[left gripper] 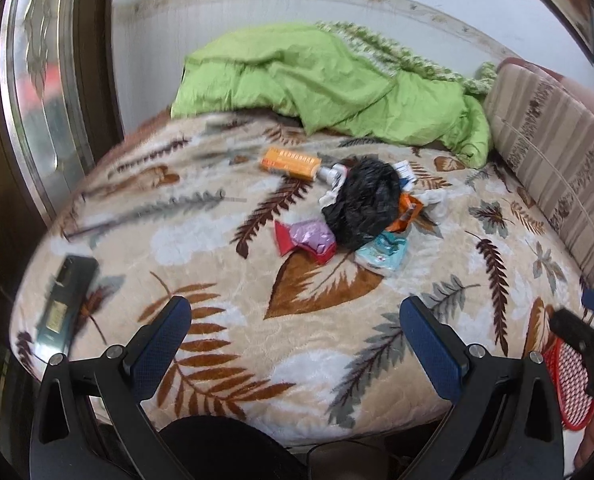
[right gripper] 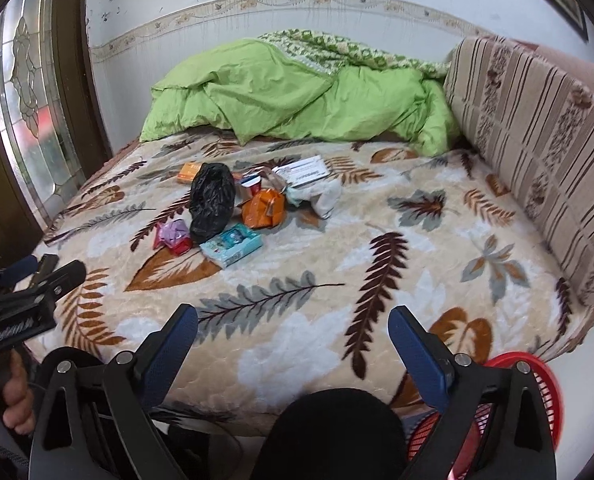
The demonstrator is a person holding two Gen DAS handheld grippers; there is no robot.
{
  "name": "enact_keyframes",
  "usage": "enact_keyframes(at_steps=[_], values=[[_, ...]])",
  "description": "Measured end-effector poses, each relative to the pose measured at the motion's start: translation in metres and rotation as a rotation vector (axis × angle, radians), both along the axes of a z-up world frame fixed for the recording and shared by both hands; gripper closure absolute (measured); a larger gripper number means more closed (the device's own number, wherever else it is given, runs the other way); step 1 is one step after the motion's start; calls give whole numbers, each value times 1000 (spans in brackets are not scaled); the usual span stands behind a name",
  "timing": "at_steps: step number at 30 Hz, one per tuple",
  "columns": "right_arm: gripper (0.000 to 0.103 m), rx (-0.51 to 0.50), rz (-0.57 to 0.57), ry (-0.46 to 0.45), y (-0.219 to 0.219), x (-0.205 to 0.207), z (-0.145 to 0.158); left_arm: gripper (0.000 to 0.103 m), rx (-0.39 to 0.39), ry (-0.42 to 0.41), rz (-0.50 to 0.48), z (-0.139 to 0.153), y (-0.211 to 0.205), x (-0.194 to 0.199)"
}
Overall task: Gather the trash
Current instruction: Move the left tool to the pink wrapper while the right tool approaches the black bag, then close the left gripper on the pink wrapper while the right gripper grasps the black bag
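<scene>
Right wrist view: bed with leaf-patterned blanket, small heap of trash near its middle. Black plastic bag at the heap's centre, long axis running roughly away from the camera. Just beside it, a pink and red wrapper, a light blue packet and an orange wrapper. Right gripper spread wide, holding nothing, low over the near edge of the bed; heap ahead and to its left, well apart. Red basket on the floor at lower right.

Left wrist view: left gripper likewise spread wide and empty, heap straight ahead and slightly right. Judged nearer and better lined up: left gripper, blue packet closest.
</scene>
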State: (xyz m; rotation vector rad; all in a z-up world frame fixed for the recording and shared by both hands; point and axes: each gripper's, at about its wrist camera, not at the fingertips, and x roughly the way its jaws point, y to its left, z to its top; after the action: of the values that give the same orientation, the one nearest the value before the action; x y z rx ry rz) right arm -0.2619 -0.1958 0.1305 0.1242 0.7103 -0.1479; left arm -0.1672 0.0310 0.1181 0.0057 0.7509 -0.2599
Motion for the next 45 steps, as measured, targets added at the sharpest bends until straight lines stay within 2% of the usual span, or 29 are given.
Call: enact_keyframes(at_steps=[3,8,15,17,18,21,24,28,34,42,45], values=[[8,13,13,5,0,4,-3,0,-12,52,-6,-11,-1,24],[9,55,26,-1,-4,13,-5,2,10,82,-18,-30,-17,66],[14,169,21,-3,-21,30,-5,11,29,119,-44,-55,-44,127],[14,176,10,-4,-25,32,-5,16,34,128,-45,-61,-50,138],[14,176,7,-3,-25,33,-6,22,34,135,-52,-65,-53,144],[14,172,10,7,-27,36,-9,48,30,173,-40,-80,-54,156],[14,185,23,14,-28,41,-11,51,-5,179,-43,-88,-50,159],[14,219,63,18,-25,56,-10,62,4,135,-52,-85,-51,151],[14,323,132,54,-12,113,-20,64,-25,106,-16,-77,-34,137],[14,313,168,68,15,196,-39,64,-19,73,44,-72,-18,134],[19,308,148,88,21,221,-52,64,-21,74,44,-74,-18,135]])
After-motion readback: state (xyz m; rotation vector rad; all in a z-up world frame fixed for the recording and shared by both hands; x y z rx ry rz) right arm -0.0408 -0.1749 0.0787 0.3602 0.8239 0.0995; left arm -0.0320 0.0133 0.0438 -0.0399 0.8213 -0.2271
